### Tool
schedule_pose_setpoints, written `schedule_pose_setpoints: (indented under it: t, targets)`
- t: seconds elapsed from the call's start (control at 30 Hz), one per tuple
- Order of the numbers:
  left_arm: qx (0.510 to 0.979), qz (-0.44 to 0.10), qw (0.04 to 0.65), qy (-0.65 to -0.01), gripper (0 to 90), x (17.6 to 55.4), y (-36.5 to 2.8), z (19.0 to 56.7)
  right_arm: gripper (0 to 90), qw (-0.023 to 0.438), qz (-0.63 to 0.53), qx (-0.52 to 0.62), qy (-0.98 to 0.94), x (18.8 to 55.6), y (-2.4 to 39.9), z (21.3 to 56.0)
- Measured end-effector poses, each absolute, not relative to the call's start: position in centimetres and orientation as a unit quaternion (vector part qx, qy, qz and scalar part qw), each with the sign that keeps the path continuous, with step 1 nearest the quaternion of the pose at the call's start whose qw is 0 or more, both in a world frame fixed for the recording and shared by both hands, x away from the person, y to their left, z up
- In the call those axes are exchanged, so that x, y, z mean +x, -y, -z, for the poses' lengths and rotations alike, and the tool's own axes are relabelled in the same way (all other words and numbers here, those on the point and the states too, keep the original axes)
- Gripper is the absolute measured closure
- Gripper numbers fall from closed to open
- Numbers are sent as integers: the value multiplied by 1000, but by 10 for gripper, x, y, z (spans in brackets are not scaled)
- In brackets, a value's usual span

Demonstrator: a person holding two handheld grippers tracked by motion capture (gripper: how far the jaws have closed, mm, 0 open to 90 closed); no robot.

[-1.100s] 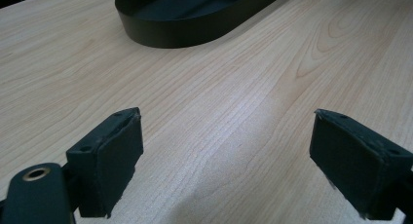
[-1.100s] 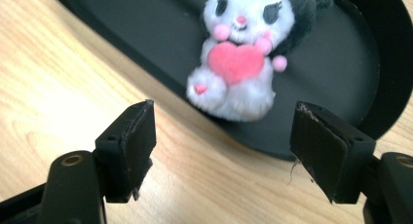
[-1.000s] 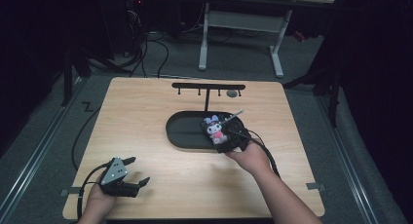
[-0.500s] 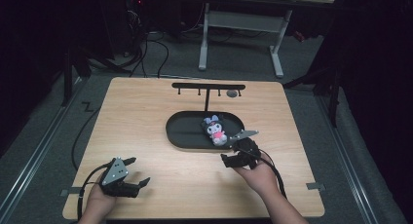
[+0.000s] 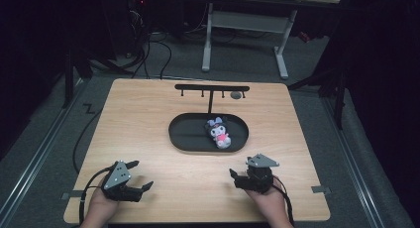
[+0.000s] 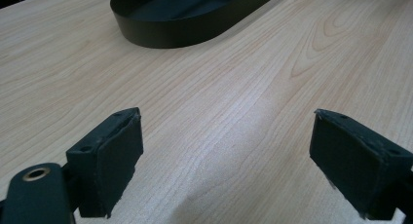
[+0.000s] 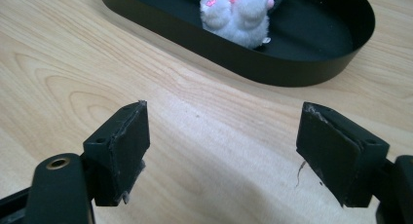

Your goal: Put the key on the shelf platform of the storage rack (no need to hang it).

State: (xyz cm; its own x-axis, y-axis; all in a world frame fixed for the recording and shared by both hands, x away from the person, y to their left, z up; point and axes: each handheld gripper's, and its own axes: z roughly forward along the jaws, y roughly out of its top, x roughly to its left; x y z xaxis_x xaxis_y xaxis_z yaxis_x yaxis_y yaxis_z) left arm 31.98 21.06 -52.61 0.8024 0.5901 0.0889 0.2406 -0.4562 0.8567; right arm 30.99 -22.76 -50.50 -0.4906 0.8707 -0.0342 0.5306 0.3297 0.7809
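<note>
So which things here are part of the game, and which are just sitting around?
Part of the job:
- small white-and-pink plush toy with dark ears
- black oval tray that it lies in
- right hand-held gripper, jaws just opened, empty

Just lying about:
- black T-shaped rack with hooks
- left hand-held gripper, open, resting
- light wooden table

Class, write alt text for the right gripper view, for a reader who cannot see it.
A white and pink plush toy lies in a black oval tray on a light wooden table. In front, the right gripper has its two black jaws standing wide apart with nothing between them.
</note>
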Motion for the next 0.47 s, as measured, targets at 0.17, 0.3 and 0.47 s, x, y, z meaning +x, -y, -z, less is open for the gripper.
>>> schedule_pose_setpoints:
  t: [0.17,0.3,0.47]
  targets:
    - [831,-186,461,-249,127,319,-208,526,187,249,-402,434,-767,292,235,517]
    - [834,-186,458,-246,127,319,-206,526,179,247,-407,434,-765,290,239,518]
    - [834,-187,458,-244,126,319,-206,525,179,246,-408,445,-758,292,242,521]
